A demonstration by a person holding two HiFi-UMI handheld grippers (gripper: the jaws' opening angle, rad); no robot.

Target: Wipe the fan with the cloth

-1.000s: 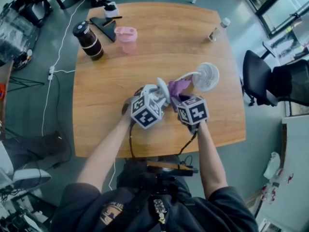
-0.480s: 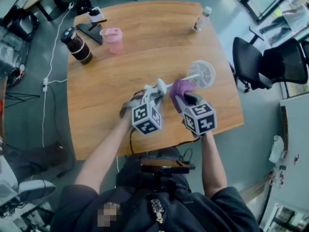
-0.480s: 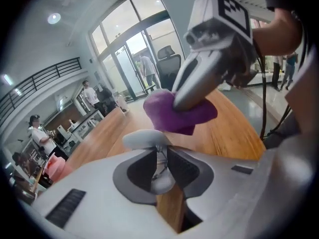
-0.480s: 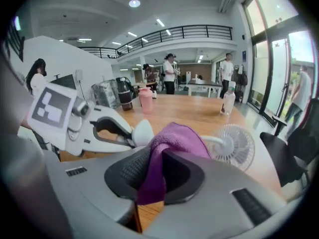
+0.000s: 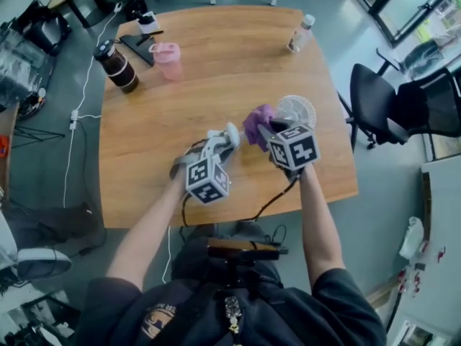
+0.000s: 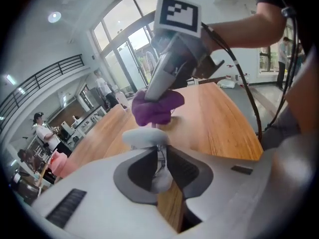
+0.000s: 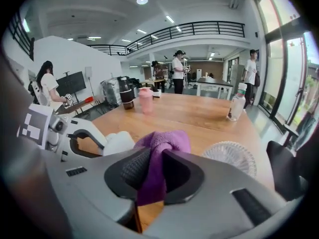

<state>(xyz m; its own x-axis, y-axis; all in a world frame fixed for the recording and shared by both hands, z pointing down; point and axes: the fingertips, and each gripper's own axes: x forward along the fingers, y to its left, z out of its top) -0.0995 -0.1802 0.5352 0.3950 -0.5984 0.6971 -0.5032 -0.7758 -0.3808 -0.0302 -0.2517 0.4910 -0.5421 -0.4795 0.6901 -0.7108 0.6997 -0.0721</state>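
Toward the right side of the wooden table [image 5: 166, 121], small white fan [image 5: 296, 111], round grilled head to the right, thin neck running left to a white base. Base end sitting between the jaws of the left gripper [image 5: 223, 141], jaws closing, pads against the slim white stem. Just left of the fan head, bunched purple cloth [image 5: 257, 124], pinched tight in the clamped jaws of the right gripper [image 5: 268, 132], folds spilling out ahead of the pads; contact between cloth and head not clear. Both grippers side by side, angled downward, arms reaching in from the near edge. Far back on the table, well apart from the fan: dark flask [image 5: 115, 65] and pink cup [image 5: 167, 58] at the left, clear bottle [image 5: 300, 33] at the right. Beyond the right edge, black office chair [image 5: 382, 110].
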